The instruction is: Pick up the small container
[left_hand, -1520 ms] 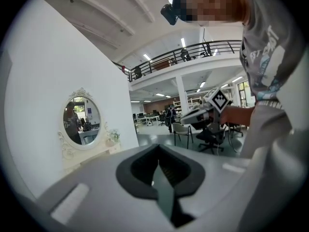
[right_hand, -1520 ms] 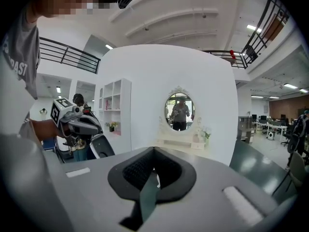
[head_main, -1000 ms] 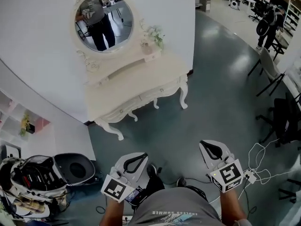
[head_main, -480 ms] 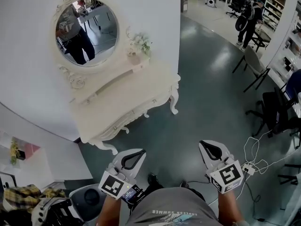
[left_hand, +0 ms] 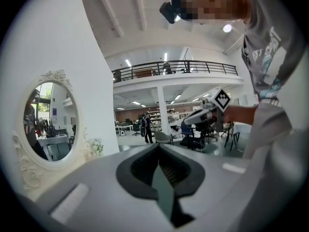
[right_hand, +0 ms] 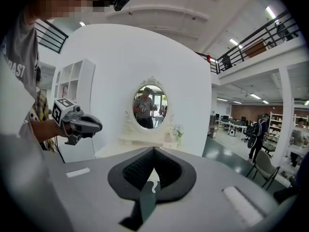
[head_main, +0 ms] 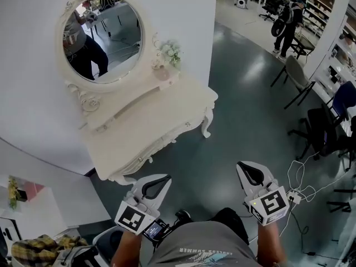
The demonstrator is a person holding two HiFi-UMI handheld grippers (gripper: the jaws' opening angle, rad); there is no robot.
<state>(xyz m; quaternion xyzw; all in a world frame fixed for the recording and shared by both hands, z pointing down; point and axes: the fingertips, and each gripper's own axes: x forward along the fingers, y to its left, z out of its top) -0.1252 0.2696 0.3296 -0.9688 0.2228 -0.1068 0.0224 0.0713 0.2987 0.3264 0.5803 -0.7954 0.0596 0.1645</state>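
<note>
Jaws of left gripper (head_main: 163,180) and right gripper (head_main: 245,167) are closed, empty. The container (head_main: 162,73), likely the pink pot just right of the mirror (head_main: 102,38), is seen well ahead; left looks nearer.

Short-sleeved grey T-shirt (head_main: 208,243), pale lettering (head_main: 207,256) across it at bottom centre. Lower left and lower right: left hand-held gripper (head_main: 161,180) and right hand-held gripper (head_main: 245,168), pale grey shells, black teardrop-shaped padding (right_hand: 169,170), each backed by a black-and-white marker cube (head_main: 133,218).
</note>
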